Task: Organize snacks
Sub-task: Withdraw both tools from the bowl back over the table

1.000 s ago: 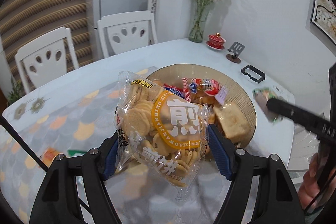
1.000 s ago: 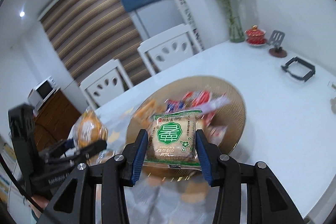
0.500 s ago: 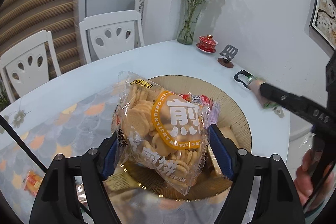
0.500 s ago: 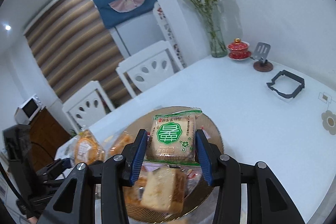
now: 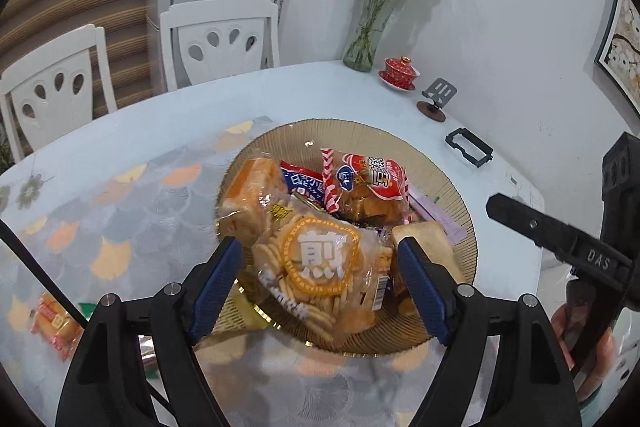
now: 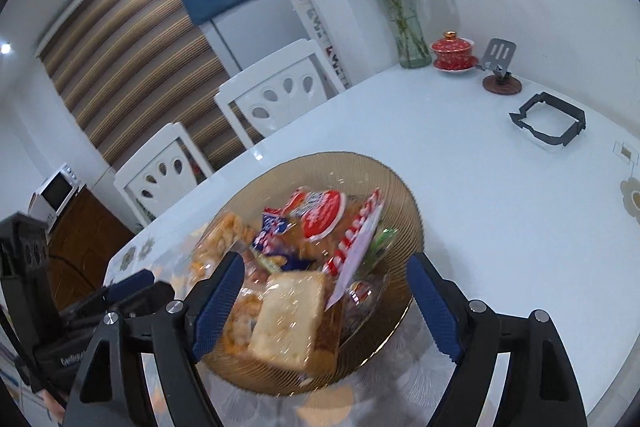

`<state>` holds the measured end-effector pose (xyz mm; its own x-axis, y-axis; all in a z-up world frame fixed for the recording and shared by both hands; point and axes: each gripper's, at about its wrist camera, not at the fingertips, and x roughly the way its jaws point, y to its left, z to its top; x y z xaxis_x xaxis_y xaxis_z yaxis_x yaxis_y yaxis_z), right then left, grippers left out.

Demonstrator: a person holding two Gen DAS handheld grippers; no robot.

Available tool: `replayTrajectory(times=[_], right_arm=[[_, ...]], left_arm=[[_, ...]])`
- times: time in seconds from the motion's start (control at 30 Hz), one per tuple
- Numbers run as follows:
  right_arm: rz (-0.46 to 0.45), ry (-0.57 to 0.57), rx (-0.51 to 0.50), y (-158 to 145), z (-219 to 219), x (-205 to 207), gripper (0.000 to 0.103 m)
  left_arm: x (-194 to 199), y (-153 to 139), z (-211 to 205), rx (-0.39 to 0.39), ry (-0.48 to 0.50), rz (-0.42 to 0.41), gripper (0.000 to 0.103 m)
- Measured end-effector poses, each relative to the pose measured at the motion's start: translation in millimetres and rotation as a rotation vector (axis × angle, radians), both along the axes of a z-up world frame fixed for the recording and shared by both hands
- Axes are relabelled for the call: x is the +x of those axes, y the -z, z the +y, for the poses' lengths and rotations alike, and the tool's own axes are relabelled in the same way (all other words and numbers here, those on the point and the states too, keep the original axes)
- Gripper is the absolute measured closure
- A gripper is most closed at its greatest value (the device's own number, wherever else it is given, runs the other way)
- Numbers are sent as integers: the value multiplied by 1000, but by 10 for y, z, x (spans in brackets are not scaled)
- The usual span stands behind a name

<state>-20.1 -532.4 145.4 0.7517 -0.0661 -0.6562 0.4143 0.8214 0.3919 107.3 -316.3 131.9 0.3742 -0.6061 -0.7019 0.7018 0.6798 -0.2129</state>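
An amber ribbed glass plate [image 5: 440,163] holds several snack packs. A clear bag of round biscuits [image 5: 320,263] lies on its near side, between the fingers of my left gripper [image 5: 318,283]; the pads stand apart from the bag, so the gripper is open. My right gripper [image 6: 326,301] hovers over the plate [image 6: 404,187] and its jaws are opening, with nothing gripped between them. Below it lies a wrapped bread slice [image 6: 288,315]. A green packet [image 6: 382,241] peeks out behind a red-striped pack. A red-labelled pack [image 5: 372,179] sits at the plate's far side.
On the white table's far side stand a flower vase [image 5: 366,39], a red lidded cup [image 5: 400,71], a phone stand [image 5: 436,97] and a black frame [image 5: 468,147]. An orange snack pack [image 5: 54,323] lies on the patterned mat at left. White chairs [image 5: 224,39] stand behind the table.
The left gripper has let go of the biscuit bag, which now lies on the plate. The right gripper has opened wide and the green packet has dropped out of it. Both came closer to the plate.
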Motion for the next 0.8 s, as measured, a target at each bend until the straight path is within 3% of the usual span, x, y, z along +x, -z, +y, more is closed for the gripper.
replayTrajectory(times=[0.3,0.43,0.6,0.8], right_arm=[[-17,-86,-5,-110,359,-111,21],[-19,-139,10,-122,569,-125,21],[-18,-220,5,-114,936,-113,21],[17,-314,-26,-8,1457,-14,21]], left_arm=[[-258,-53,701,-53,-88,18,24],[-416,17,1192,-36,-212,-8,24],[-542,125,1908,-58,-335,27,24],[-745,315,2714,-26,-502,60,24]])
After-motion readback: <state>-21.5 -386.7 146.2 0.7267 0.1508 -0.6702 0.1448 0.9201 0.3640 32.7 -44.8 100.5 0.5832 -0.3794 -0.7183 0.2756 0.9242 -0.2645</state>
